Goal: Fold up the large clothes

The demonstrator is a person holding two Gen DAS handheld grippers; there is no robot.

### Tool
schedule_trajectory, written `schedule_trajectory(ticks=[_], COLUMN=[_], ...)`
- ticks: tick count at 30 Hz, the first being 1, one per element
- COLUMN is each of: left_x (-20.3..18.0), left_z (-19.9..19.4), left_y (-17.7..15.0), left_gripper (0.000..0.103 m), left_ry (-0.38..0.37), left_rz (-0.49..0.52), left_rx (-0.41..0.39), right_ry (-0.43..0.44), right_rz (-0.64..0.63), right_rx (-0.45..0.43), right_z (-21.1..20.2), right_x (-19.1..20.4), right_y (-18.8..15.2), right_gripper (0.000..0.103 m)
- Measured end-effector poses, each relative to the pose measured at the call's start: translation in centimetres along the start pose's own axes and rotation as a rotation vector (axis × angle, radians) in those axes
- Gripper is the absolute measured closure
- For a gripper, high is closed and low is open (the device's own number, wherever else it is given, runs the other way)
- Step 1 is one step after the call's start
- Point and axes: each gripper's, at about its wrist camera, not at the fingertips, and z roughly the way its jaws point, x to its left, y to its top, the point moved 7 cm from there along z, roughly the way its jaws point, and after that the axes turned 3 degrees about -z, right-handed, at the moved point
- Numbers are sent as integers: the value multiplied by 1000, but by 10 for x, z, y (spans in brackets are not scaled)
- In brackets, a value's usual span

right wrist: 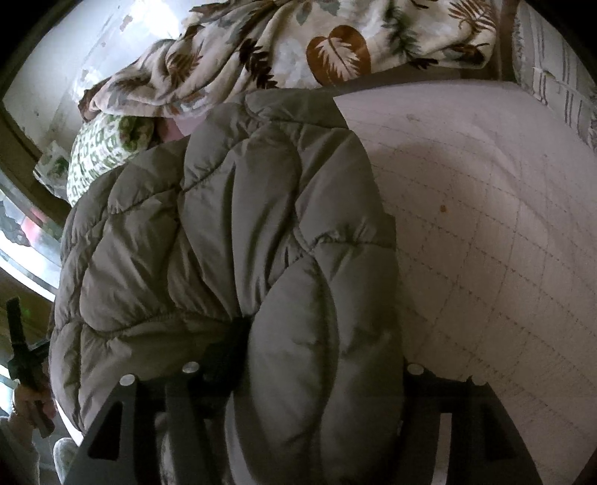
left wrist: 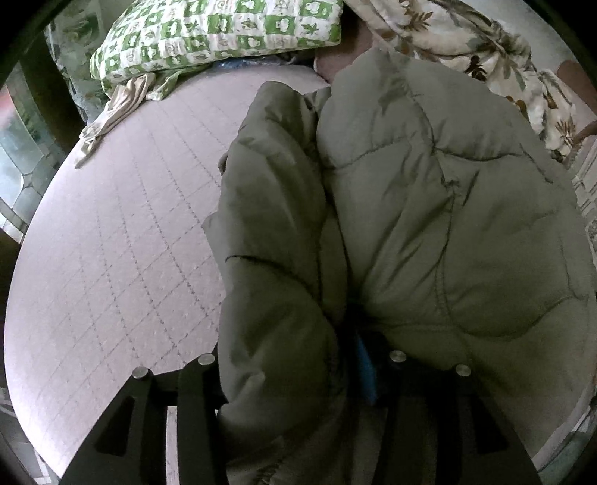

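A large olive-grey puffer jacket (left wrist: 429, 209) lies on a pale quilted mattress (left wrist: 112, 242), bunched up in thick folds. My left gripper (left wrist: 335, 373) is shut on the jacket's near edge, with fabric bulging over its fingers and a blue pad showing beside the cloth. In the right wrist view the same jacket (right wrist: 224, 242) fills the middle. My right gripper (right wrist: 268, 373) is shut on another part of the near edge, its fingertips buried in the padding. The left gripper and the hand holding it show at the far left (right wrist: 26, 373).
A green-and-white patterned pillow (left wrist: 216, 33) lies at the head of the mattress. A leaf-print blanket (right wrist: 298, 48) is heaped beyond the jacket. A beige cloth strip (left wrist: 112, 112) lies near the pillow. Bare mattress (right wrist: 485, 224) lies right of the jacket. A window (left wrist: 18, 156) is at left.
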Motion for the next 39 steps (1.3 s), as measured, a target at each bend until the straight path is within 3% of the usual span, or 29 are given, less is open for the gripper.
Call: schedule_trajectory(ticks=[9,13,16,21,26,29,34,39], left_x=[-9,-5,0,14,12,0,-18,-17], left_z=[-4,-10,-21,-55,-86,-88,-73,-55], left_y=[-1,-2,-5,-12,-19,-26,-36,-41], left_gripper=[48,41,38,38,34,31,26,16], left_ry=[50,58,46,10,-23,-28,65,90], left_rz=[-25,-66,-101,-171,-164,-137,-33,-31], left_rx=[-3,-30,-50,-127,-194,-190,-183,-152], right_ry=[-9,-58,-79,-127,-146,-153,-235,-279], right_rz=[-25,-39,-36,-53,-124,-186,-280,-303], right_rx=[-17,-45,-61,-140,-226,-197,-76,-90], right_z=[-3,-10,-18,-56,-98,-99,-62,-38], right_x=[2,2,4,15,46,68,84,76], right_y=[-1,-2,-2,-1,-6,-18,-45,-50], right_gripper=[38,26,26,25,19,19,19,6])
